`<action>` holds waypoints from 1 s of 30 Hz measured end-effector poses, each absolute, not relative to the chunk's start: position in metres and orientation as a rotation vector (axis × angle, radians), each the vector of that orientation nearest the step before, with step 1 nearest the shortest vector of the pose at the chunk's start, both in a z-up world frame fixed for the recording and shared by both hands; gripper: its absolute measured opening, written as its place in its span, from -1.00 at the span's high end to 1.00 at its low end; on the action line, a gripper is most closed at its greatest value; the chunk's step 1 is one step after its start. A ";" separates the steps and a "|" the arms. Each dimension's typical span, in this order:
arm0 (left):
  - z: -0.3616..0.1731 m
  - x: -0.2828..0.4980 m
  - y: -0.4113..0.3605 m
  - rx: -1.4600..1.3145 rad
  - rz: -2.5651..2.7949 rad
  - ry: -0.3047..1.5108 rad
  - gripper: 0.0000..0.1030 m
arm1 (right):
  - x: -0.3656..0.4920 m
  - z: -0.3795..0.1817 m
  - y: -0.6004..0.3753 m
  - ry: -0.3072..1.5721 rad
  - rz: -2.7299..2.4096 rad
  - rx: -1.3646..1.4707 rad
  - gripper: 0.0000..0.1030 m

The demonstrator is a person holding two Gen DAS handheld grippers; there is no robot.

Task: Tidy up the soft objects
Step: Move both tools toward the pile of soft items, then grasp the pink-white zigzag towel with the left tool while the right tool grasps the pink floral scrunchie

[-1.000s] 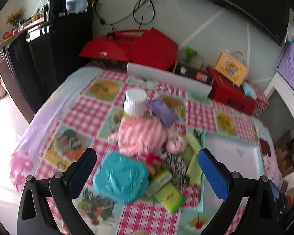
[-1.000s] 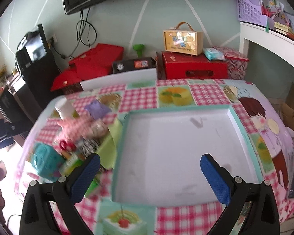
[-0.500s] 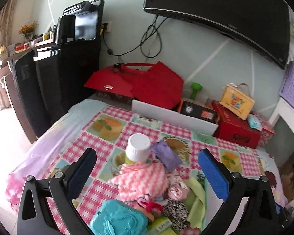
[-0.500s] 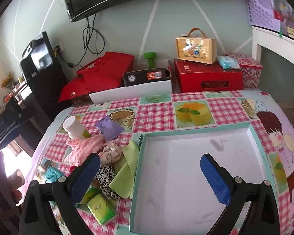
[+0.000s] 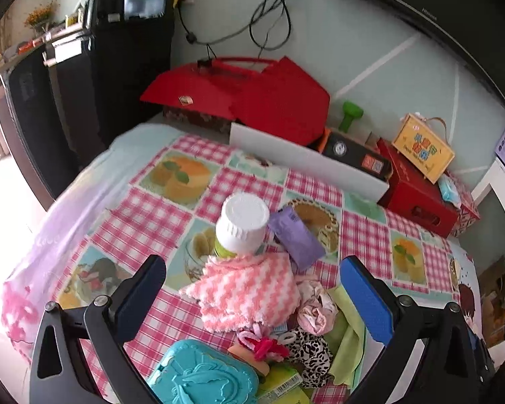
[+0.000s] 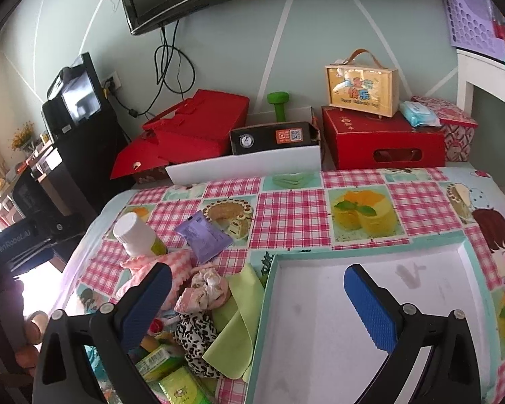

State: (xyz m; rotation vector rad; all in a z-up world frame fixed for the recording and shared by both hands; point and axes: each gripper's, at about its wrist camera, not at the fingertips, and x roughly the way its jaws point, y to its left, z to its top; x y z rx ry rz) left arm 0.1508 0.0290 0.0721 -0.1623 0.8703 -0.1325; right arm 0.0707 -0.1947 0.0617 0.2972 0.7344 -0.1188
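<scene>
A pile of soft things lies on the checked tablecloth: a pink-and-white knitted cloth (image 5: 249,289), a pale pink scrunchie (image 5: 314,309), a leopard-print scrunchie (image 5: 308,350) and a green cloth (image 5: 346,340). My left gripper (image 5: 252,289) hovers open above the pink cloth, holding nothing. In the right wrist view the same pink cloth (image 6: 181,262), pink scrunchie (image 6: 203,289), leopard scrunchie (image 6: 198,336) and green cloth (image 6: 242,309) lie left of a white tray (image 6: 269,303). My right gripper (image 6: 256,303) is open over the tray's left rim.
A white-capped bottle (image 5: 242,225), a purple packet (image 5: 296,235), a teal lidded box (image 5: 202,373) and green packets (image 6: 171,370) share the pile. Red boxes (image 6: 380,138) and a white board (image 6: 242,165) line the table's far edge. A hand (image 6: 27,336) holds the other gripper at left.
Both grippers have drawn back and tilted up, then settled over the pile; the left one now sits lower over the pink cloth. Nothing on the table has moved.
</scene>
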 end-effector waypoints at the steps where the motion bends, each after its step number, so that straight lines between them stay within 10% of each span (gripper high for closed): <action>1: 0.068 0.153 0.028 -0.162 -0.136 0.889 -1.00 | 0.072 0.060 -0.192 0.730 -0.119 0.285 -1.00; 17: 0.028 0.188 0.020 -0.106 -0.104 1.092 -1.00 | 0.105 0.032 -0.153 0.812 -0.007 0.190 -0.99; 30: -0.005 0.207 0.008 -0.058 -0.115 1.207 -1.00 | 0.128 -0.006 -0.133 0.930 0.100 0.237 -0.56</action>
